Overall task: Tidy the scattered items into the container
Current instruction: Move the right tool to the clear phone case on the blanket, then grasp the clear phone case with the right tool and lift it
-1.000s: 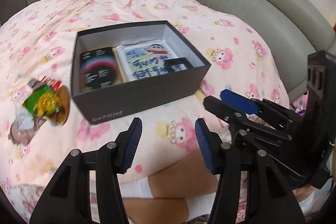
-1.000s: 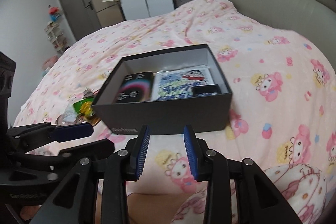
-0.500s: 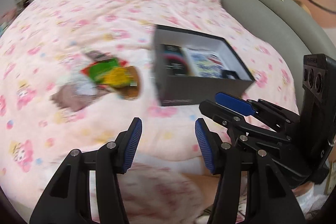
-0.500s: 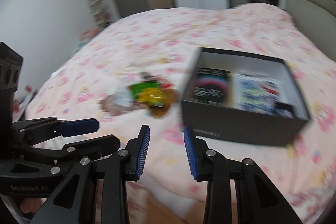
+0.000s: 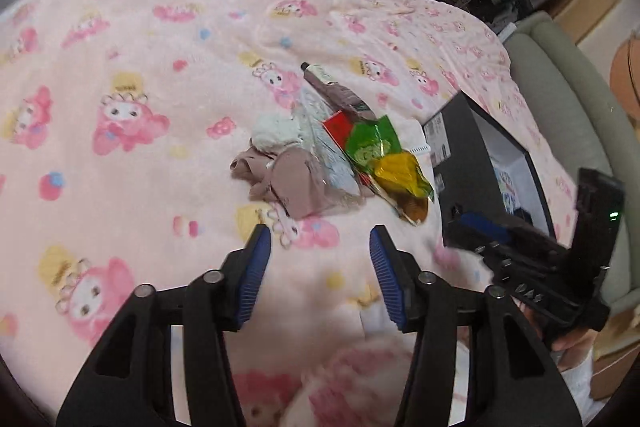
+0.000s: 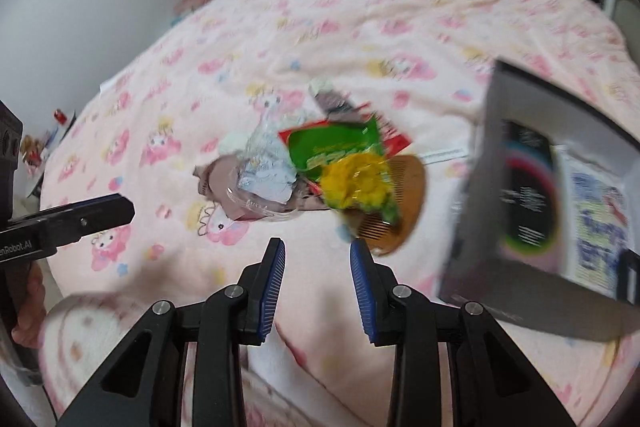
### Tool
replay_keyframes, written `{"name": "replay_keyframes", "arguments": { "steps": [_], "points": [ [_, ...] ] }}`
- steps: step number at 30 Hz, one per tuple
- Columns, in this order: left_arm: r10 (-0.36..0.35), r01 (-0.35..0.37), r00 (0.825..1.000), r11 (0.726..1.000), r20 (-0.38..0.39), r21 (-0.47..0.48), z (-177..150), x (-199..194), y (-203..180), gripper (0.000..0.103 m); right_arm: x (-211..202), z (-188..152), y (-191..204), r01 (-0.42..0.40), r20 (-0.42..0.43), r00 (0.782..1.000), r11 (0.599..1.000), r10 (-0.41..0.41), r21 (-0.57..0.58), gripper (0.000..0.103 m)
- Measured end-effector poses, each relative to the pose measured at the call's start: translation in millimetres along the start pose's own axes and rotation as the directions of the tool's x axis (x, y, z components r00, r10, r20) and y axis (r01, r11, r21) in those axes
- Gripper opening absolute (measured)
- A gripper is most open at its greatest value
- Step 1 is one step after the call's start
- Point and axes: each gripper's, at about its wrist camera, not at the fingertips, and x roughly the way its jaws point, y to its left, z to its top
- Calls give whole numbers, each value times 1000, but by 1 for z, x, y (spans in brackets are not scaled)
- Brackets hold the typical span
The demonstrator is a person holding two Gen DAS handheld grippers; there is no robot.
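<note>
One black box (image 6: 472,211), lid off, at right on pink cartoon-print blanket (image 5: 160,75); holds black booklet (image 6: 528,195) and blue-white printed packet (image 6: 596,227). One heap of loose items left of box, apart from it: green-yellow snack bag (image 5: 384,155), red packet (image 5: 338,129), brown comb (image 6: 404,207), mauve cloth (image 5: 292,183), clear wrapper (image 6: 264,167). Left gripper (image 5: 320,267): jaws just been closing, parted, nothing between. Right gripper (image 6: 318,277): jaws narrowly parted, empty. Both short of heap.
</note>
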Motion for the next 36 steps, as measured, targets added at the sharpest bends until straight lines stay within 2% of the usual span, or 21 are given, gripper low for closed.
{"name": "replay_keyframes", "arguments": {
  "steps": [1, 3, 8, 12, 14, 17, 20, 21, 22, 25, 27, 29, 31, 32, 34, 36],
  "points": [
    [-14, 13, 1000, 1000, -13, -18, 4, 8, 6, 38, 13, 3, -1, 12, -32, 999, 1000, -12, 2, 30],
    [-38, 37, 998, 999, -40, -28, 13, 23, 14, 37, 31, 8, -5, 34, -56, 998, 999, -34, 13, 30],
    [-118, 117, 985, 993, -123, -17, 34, 58, 16, 37, 64, 22, -6, -97, -93, 990, 994, 102, 58, 30],
    [-191, 188, 960, 982, -205, -36, 46, 91, 15, 38, 89, 32, -7, -115, -126, 984, 990, 126, 84, 30],
    [-209, 204, 947, 978, -244, -45, 45, 102, 14, 38, 103, 34, -12, -160, -146, 973, 979, 178, 127, 35],
    [-246, 223, 922, 969, -299, -108, 40, 118, 22, 38, 121, 36, -23, -232, -162, 950, 952, 266, 200, 40],
    [-292, 255, 910, 954, -293, -158, 38, 121, 30, 37, 130, 37, -30, -319, -141, 920, 907, 366, 276, 40],
    [-292, 256, 912, 954, -289, -157, 39, 119, 30, 35, 130, 37, -30, -342, -132, 911, 896, 390, 284, 36],
    [-285, 252, 915, 956, -286, -149, 39, 118, 29, 26, 128, 38, -27, -351, -128, 909, 894, 397, 278, 34],
    [-244, 223, 935, 969, -255, -109, 39, 107, 21, 20, 113, 37, -15, -329, -109, 926, 915, 361, 233, 30],
    [-228, 217, 949, 973, -216, -77, 37, 91, 12, 18, 99, 36, -9, -322, -93, 933, 921, 348, 218, 23],
    [-174, 174, 967, 985, -189, -14, 32, 78, -3, 18, 75, 31, -1, -365, -50, 923, 907, 383, 209, 23],
    [-94, 106, 982, 992, -163, 66, 27, 64, -20, 15, 48, 26, 7, -351, -10, 934, 919, 358, 178, 23],
    [-76, 91, 985, 992, -156, 88, 25, 58, -26, 13, 39, 23, 10, -335, -4, 940, 927, 340, 169, 23],
    [-100, 117, 983, 988, -153, 102, 20, 42, -30, 12, 23, 19, 15, -316, -1, 947, 937, 320, 152, 23],
    [-88, 104, 986, 988, -139, 113, 11, 26, -29, 12, 12, 16, 18, -293, 4, 956, 948, 295, 124, 23]
  ]
}}
